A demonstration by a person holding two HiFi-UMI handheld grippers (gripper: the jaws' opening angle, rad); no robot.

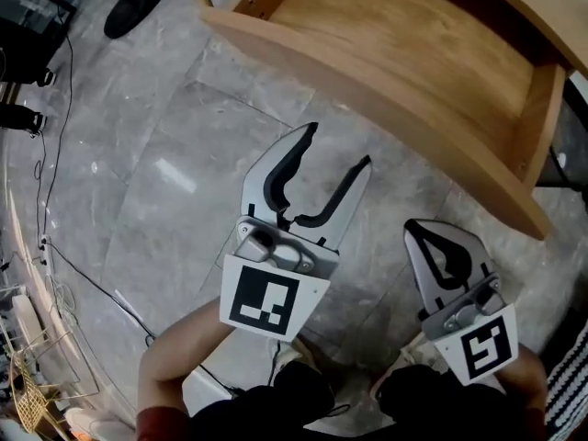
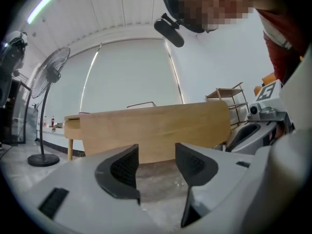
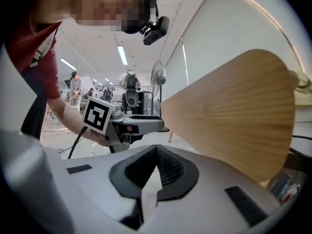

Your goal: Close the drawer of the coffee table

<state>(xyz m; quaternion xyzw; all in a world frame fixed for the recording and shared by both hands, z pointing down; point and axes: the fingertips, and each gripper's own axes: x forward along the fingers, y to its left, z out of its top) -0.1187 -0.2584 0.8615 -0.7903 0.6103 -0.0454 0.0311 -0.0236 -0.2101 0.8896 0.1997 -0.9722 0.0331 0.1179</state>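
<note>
Grey floor (image 1: 156, 163) below. Coffee table (image 1: 551, 12) at top right, its wooden drawer (image 1: 395, 44) pulled out. Left gripper (image 1: 340, 145) near drawer front, jaws wide apart, nothing between. Right gripper (image 1: 432, 237) beside it, jaws squeezed together, holding nothing

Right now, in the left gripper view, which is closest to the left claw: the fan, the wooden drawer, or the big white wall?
1. Wooden drawer, straight ahead.
2. Fan, off to the left.
3. White wall, behind both.
</note>
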